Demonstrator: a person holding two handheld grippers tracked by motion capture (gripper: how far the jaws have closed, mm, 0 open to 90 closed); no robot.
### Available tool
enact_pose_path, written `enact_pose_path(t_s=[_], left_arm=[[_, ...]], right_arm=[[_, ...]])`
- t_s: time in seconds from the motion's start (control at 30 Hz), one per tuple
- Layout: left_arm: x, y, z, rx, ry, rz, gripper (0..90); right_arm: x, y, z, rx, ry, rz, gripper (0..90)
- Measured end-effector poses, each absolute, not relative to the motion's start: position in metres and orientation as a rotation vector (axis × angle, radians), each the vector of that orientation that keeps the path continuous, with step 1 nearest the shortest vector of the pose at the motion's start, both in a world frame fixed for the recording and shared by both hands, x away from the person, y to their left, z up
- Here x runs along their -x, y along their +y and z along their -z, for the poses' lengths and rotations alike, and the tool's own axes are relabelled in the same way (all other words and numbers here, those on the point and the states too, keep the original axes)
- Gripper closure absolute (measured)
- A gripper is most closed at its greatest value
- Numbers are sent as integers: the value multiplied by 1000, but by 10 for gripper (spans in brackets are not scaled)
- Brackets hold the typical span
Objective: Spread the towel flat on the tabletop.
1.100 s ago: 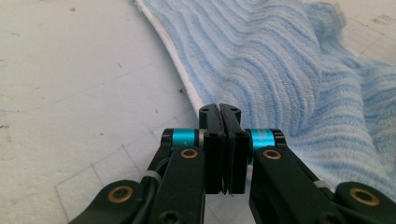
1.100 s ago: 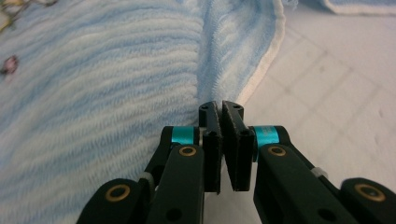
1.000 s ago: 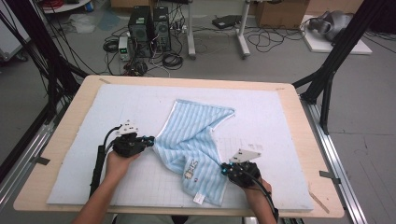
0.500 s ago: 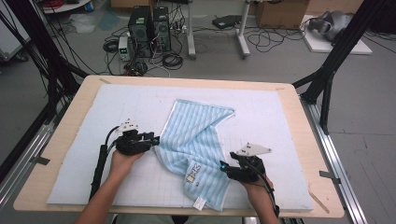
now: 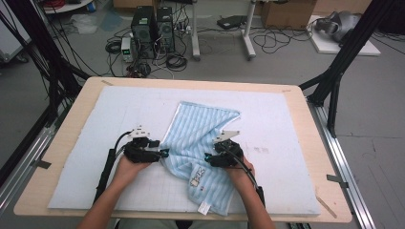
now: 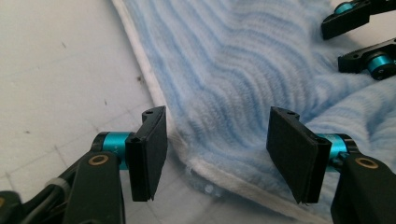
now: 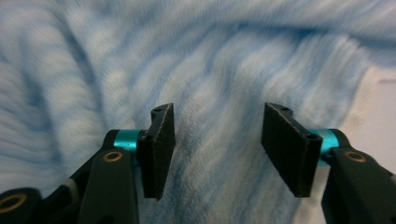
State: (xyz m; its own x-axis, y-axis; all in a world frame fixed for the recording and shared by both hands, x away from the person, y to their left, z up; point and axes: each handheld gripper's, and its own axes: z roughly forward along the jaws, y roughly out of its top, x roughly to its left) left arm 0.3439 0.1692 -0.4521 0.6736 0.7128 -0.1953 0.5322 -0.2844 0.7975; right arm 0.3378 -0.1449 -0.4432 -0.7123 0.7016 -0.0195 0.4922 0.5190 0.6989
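Towel [image 5: 200, 138]: fluffy, blue-striped, rumpled, white-hemmed

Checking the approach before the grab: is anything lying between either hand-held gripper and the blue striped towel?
Nothing visible is in the way. The left hand-held gripper is open with the blue striped towel's white hem between its jaws. The right hand-held gripper is open directly over the towel's pile. The white mat around them is bare.
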Motion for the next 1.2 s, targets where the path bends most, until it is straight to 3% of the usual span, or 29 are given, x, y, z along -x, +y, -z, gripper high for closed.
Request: enact_pose_path(t_s=[0.1,0.17,0.2,0.23,0.27,0.4,0.6,1.2], left_arm=[[-341,161,451,-2043,950,-358,436],[-340,160,450,-2060,947,-394,554],[-341,161,450,-2046,957,-382,638],[-342,163,450,-2041,947,-360,815],[-343,163,451,-2034,954,-344,855],[-350,165,448,-1989,954,-349,864],[-370,172,438,-1818,1001,-240,865],[-411,134,430,-1723,950,-348,862]], right_arm=[[-339,-146,443,-994,2471,-1020,563],[-338,-145,443,-968,2487,-1031,680],[-338,-145,443,-966,2493,-1038,749],[-338,-145,442,-961,2502,-1048,801],[-339,-146,442,-960,2508,-1053,823],[-341,-150,437,-945,2454,-1090,841],[-357,-159,426,-999,2372,-1118,839],[-410,-179,421,-1185,2134,-993,839]])
